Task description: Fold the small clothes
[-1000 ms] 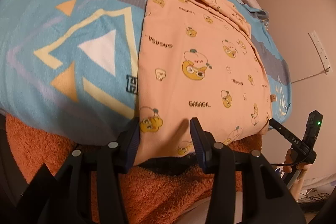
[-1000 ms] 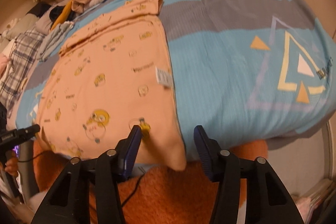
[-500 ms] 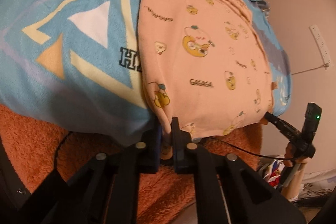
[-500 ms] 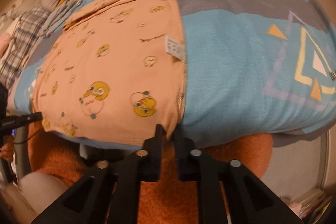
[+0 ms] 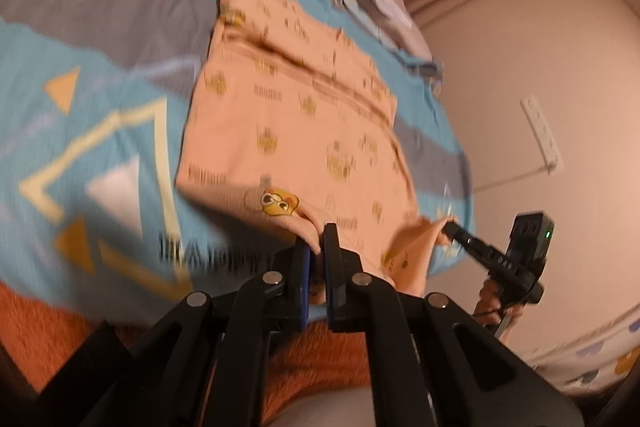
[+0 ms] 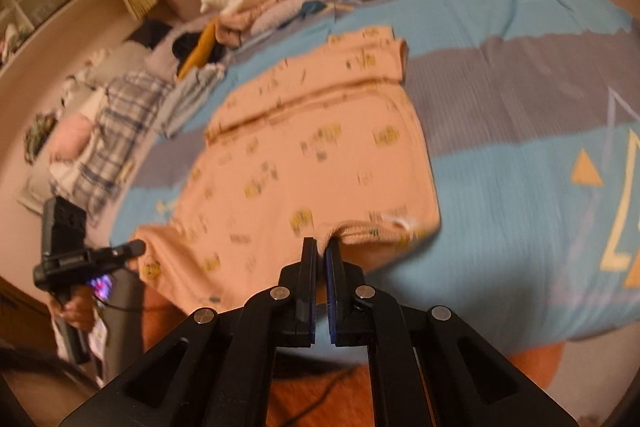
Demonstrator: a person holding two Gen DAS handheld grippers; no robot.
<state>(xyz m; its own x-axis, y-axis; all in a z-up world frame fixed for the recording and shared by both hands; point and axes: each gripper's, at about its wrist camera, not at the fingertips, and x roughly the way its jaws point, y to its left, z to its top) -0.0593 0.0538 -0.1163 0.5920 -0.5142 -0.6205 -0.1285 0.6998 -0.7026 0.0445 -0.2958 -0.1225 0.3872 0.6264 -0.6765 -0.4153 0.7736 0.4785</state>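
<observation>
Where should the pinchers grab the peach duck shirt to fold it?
By the near hem's two corners, coming from the bed's near edge. The peach shirt lies flat and spread, so that edge lifts evenly. The left gripper and right gripper already pinch there, each shut on the fabric.

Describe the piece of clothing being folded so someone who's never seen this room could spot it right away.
Find the blue and grey quilt covering the bed. Spread flat on it, at the near edge, is the peach garment, its near hem pinched by both grippers. Unlike the plaid and plain laundry heaped beside it, it carries small yellow cartoon ducks.
</observation>
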